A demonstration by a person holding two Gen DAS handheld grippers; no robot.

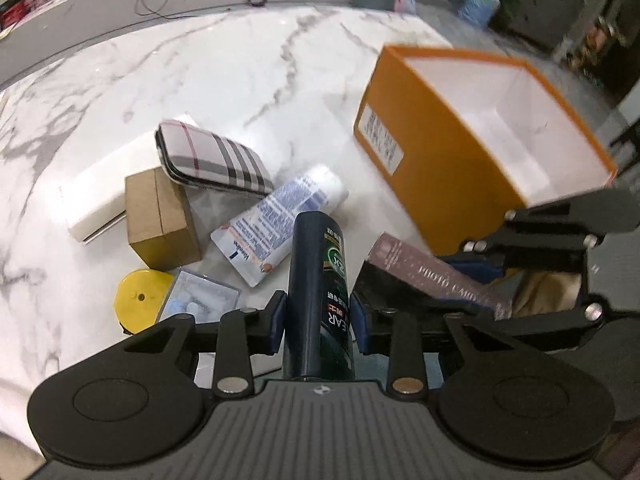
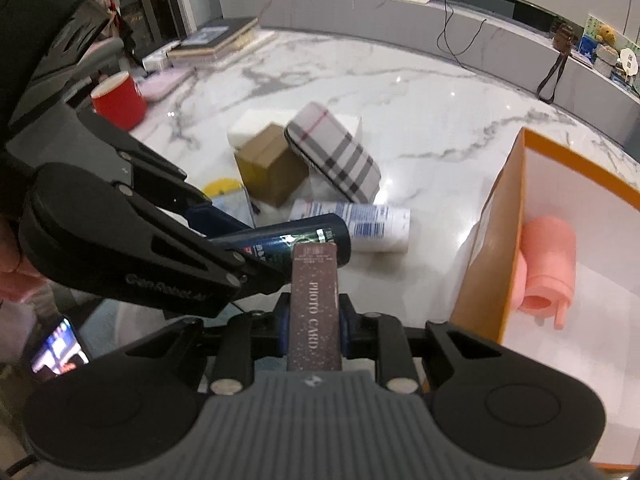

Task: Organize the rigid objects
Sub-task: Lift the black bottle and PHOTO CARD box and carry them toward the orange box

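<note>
Beside the orange box (image 2: pixel 488 236), your left claw (image 1: pixel 318 312) grips the dark bottle (image 1: pixel 318 280); your right claw (image 2: pixel 314 320) grips the photo card box (image 2: pixel 314 312); lower each squarely inside.

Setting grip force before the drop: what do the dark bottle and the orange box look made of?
The dark bottle looks like glossy hard plastic, or maybe coated metal: highlights run along its smooth printed wall. The orange box looks like matte rigid cardboard: flat straight walls, white lining, a paper label stuck on.
</note>
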